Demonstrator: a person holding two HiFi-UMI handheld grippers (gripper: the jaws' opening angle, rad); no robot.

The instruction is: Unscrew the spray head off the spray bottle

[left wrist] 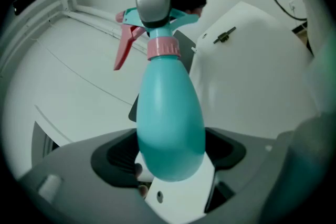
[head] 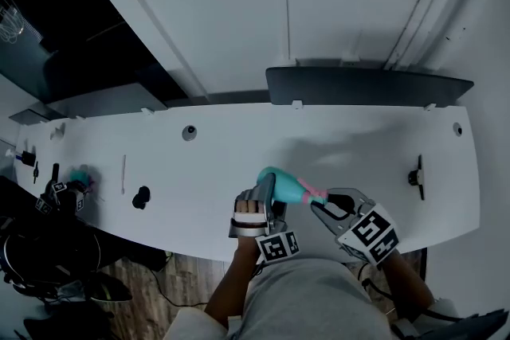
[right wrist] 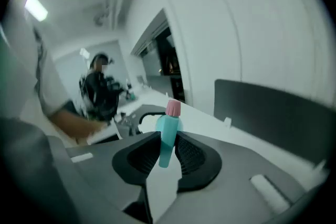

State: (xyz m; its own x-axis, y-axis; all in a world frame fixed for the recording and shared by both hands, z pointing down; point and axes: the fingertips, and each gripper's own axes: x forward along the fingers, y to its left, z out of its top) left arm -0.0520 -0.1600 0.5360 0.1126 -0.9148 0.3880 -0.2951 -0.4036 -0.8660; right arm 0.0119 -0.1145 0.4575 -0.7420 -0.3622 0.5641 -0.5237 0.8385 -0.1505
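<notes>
A teal spray bottle hangs on its side above the front of the white table. My left gripper is shut on its wide body; the jaws stand wide around it. In the left gripper view a pink collar rings the neck, and beyond it sit the teal spray head and pink trigger. My right gripper is shut on the spray head, its ribbed pads pressing both sides. The pink collar shows just past the jaws.
A small black object and a thin white stick lie at the table's left. Another black piece sits at the right. A dark panel stands along the back edge. A person stands beyond the table's end.
</notes>
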